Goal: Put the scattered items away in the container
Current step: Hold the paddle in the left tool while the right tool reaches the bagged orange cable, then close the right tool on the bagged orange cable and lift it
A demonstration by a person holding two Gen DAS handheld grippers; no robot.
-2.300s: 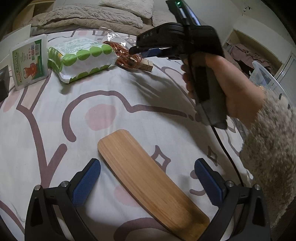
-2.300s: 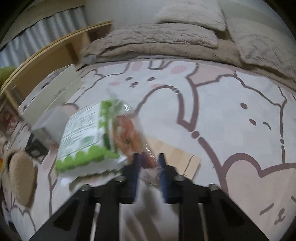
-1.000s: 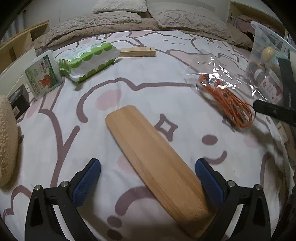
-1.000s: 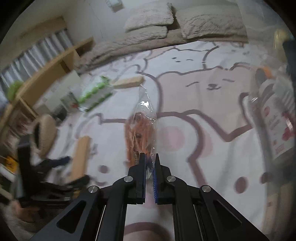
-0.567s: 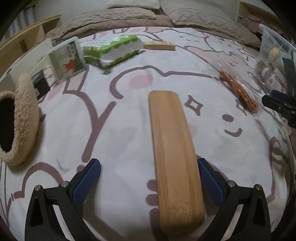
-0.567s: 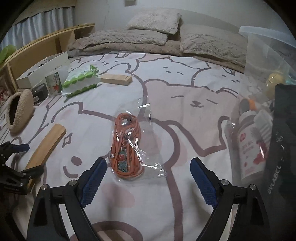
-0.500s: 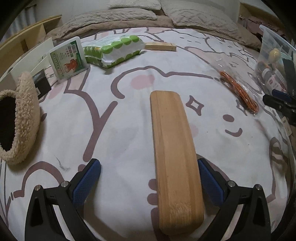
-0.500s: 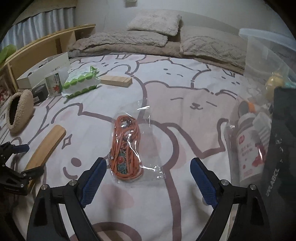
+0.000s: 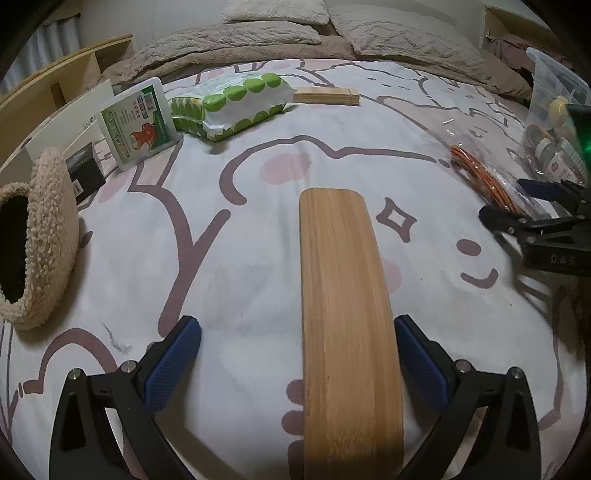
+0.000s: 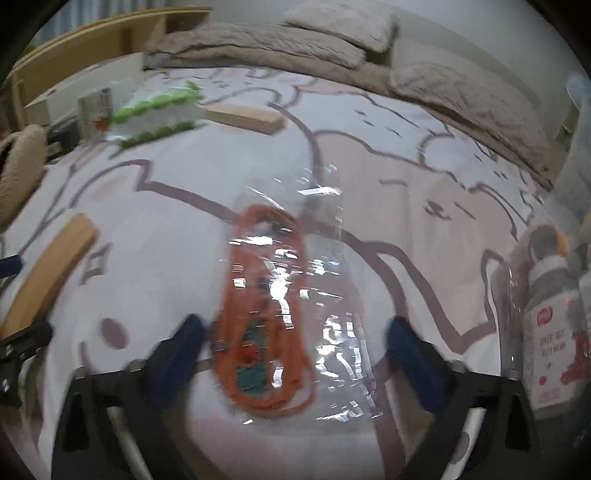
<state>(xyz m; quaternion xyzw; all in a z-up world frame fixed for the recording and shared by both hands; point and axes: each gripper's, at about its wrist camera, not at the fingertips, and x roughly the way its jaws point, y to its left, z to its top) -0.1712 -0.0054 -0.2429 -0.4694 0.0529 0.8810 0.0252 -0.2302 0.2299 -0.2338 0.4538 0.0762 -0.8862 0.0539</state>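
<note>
Left wrist view, read from left to right: a fleecy slipper [image 9: 35, 243], a small black box [image 9: 85, 173], a green-and-white card pack [image 9: 138, 123], a green-dotted tissue pack [image 9: 231, 101] and a short wooden block [image 9: 327, 96] are seen scattered on the cartoon-printed bedsheet [image 9: 221, 236]. A long bamboo board [image 9: 347, 321] is straddled by the left gripper [image 9: 297, 356], whose jaws are spread wide and grasp nothing. Further right, the bagged orange cord [image 10: 264, 314] is framed by the right gripper [image 10: 295, 350], whose jaws have just been opened and are released, the bag lying between them untouched. At the far right the clear container [image 9: 554, 122] is seen already holding a few bottles. Most items are judged still to be tidied. Beige pillows [image 9: 280, 11] and a wooden shelf [image 9: 66, 79] are seen beyond.
</note>
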